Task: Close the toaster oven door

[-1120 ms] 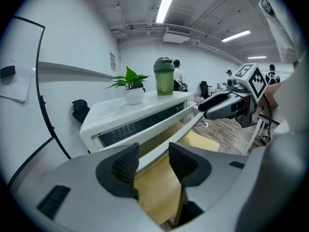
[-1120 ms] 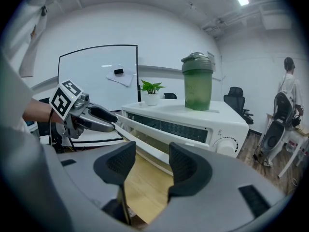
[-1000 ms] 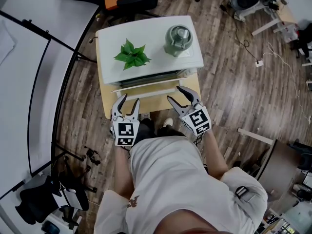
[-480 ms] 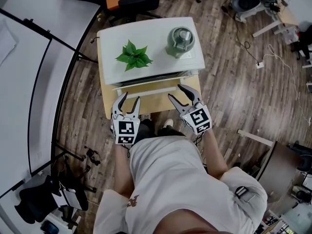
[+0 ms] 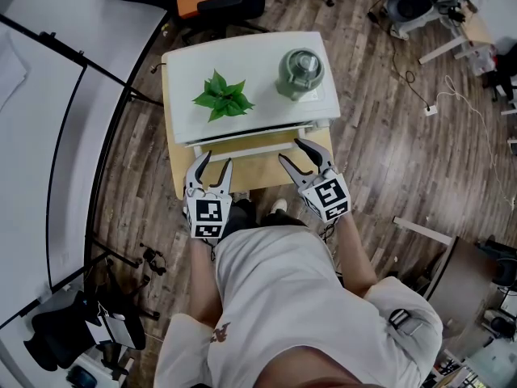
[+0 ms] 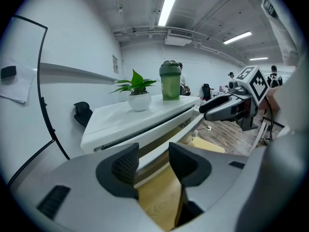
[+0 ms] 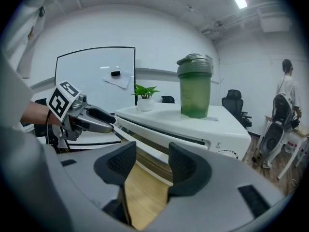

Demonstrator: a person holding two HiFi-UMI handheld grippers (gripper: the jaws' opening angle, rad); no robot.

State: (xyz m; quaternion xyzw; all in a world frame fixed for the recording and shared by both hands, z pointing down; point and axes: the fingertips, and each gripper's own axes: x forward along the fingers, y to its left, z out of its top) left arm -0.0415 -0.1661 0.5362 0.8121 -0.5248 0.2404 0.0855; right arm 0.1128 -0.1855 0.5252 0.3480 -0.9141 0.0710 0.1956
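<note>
Closing of the toaster oven (image 5: 242, 59) is under way and appears to be in its late stage: the door (image 5: 250, 146) stands ajar, hinged along its lower edge and tilted up toward the oven front, with a dark gap showing beneath the top panel. The oven sits on a small wooden table (image 5: 242, 175) and carries a potted plant (image 5: 220, 97) and a green bottle (image 5: 300, 71) on its top. The left gripper (image 5: 215, 162) is positioned at the left end of the door's free edge, and the right gripper (image 5: 290, 151) at the right end. In the left gripper view the jaws stand narrowly apart, with the door (image 6: 193, 126) visible beyond the gap and nothing clamped between the pads. In the right gripper view the jaws stand moderately apart, likewise empty, with the door (image 7: 150, 151) running across behind them. Whether either gripper touches the door edge cannot be determined from these views. The next move calls for pushing the free edge up and toward the oven with both grippers evenly, so that the door swings on its hinge until it seats flush against the front; uneven force may shift the oven on the table or disturb the plant and bottle
</note>
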